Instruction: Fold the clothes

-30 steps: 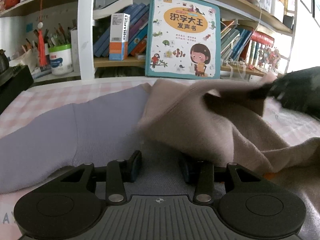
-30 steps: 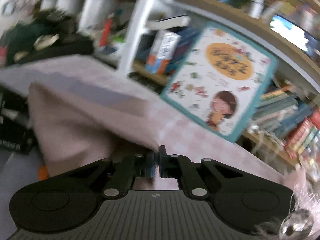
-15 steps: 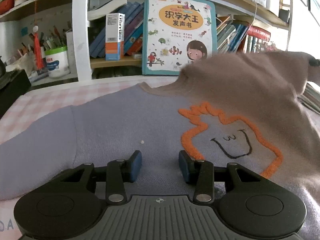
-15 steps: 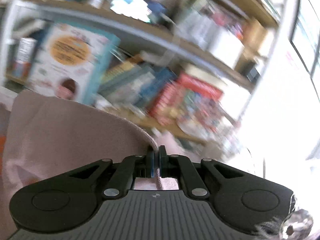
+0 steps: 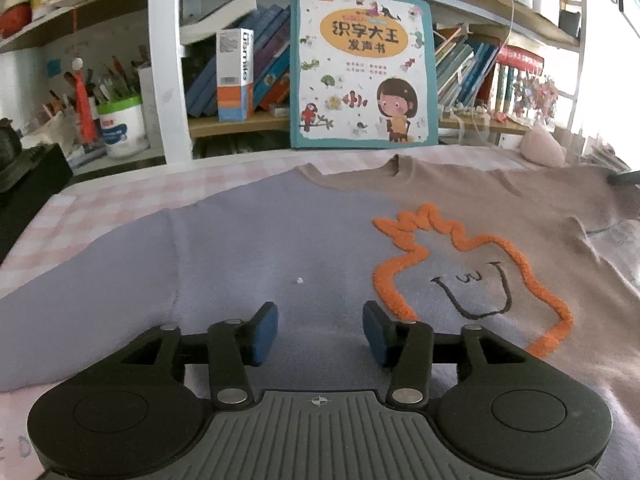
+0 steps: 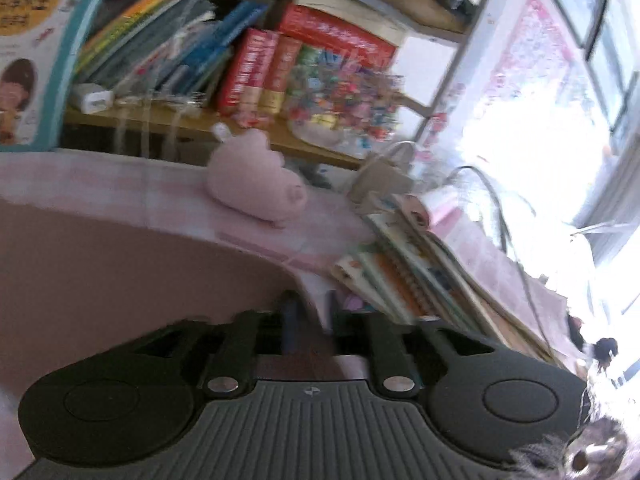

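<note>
A sweater (image 5: 312, 240), lavender on the left and tan on the right, lies spread flat on the pink checked tablecloth (image 5: 100, 208). An orange outlined figure (image 5: 472, 256) shows on its chest. My left gripper (image 5: 320, 320) hovers low over the lavender body, its jaws opening with nothing pinched between them. My right gripper (image 6: 310, 312) is at the end of the tan sleeve (image 6: 120, 272); its jaws are opening and the blurred sleeve end still lies between the parted fingers. A dark tip of the right gripper (image 5: 624, 179) shows at the far right of the left wrist view.
A bookshelf (image 5: 240, 124) with a large picture book (image 5: 360, 72) runs along the table's far edge. A pink pig toy (image 6: 256, 184) and a stack of notebooks (image 6: 408, 276) sit beyond the sleeve end. A black box (image 5: 28, 184) stands at the left.
The right gripper swung the tan sleeve out to the right, uncovering the sweater's front, then parted its jaws. The left gripper stayed put and widened slightly.
</note>
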Motion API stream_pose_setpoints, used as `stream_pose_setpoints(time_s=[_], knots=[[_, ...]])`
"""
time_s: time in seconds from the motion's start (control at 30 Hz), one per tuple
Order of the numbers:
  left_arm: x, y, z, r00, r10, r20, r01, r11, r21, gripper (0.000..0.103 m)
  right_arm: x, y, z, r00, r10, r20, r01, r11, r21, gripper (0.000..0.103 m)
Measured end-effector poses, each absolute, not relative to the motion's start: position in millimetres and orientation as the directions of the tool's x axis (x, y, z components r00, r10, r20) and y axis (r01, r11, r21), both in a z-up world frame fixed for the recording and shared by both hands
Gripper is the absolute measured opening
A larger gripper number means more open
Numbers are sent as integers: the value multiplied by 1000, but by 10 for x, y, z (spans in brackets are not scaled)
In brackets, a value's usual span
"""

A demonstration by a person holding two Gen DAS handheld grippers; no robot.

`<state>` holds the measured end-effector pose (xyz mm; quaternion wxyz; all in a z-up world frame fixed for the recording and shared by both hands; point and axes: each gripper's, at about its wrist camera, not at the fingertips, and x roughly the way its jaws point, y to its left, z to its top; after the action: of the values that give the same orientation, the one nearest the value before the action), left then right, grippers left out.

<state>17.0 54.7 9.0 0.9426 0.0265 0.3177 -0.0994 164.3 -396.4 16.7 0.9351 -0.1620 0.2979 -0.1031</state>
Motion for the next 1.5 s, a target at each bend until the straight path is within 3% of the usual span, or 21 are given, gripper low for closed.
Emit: stream_pose_setpoints(time_s=[0.17,0.33,0.5,0.77,0.87,0.97,1.07,1.27,1.3,1.43,1.5], knots=[[-39,681,180,788,-160,-595,171,984,-37,49,1223,-3743,177,800,-29,-599,-105,977,-188,49],[-228,863,199,775,-146,-615,112,989,-93,49,707,-3437,87,687,295,-665,-349,935,54,52],[-203,997,124,753,-144,-642,56,986,-155,49,351,-3177,46,604,446,-661,-459,872,169,52],[-96,1074,27,758,-69,-649,-4,994,-110,48,219,-3144,-44,625,410,-664,-409,897,169,48],[9,1054,13,763,-64,-643,16,997,-80,37,190,-3109,-68,642,399,-655,-398,903,159,34],[157,1037,26,752,-105,-650,72,994,-77,14,140,-3047,-87,657,393,-643,-403,904,140,13],[382,1000,42,743,-122,-658,129,991,-38,7,123,-3034,-90,664,394,-635,-383,909,164,10],[761,885,53,753,-76,-654,153,986,62,5,75,-2947,-90,676,386,-628,-379,913,153,10],[781,894,70,755,-84,-650,153,987,49,4,72,-2936,-93,683,378,-625,-377,915,142,10],[596,1250,254,778,-242,-580,137,966,-219,4,127,-2946,-100,750,255,-610,-296,955,35,10],[487,1325,276,780,-242,-578,122,963,-239,3,159,-2962,-106,752,250,-610,-291,956,34,10]])
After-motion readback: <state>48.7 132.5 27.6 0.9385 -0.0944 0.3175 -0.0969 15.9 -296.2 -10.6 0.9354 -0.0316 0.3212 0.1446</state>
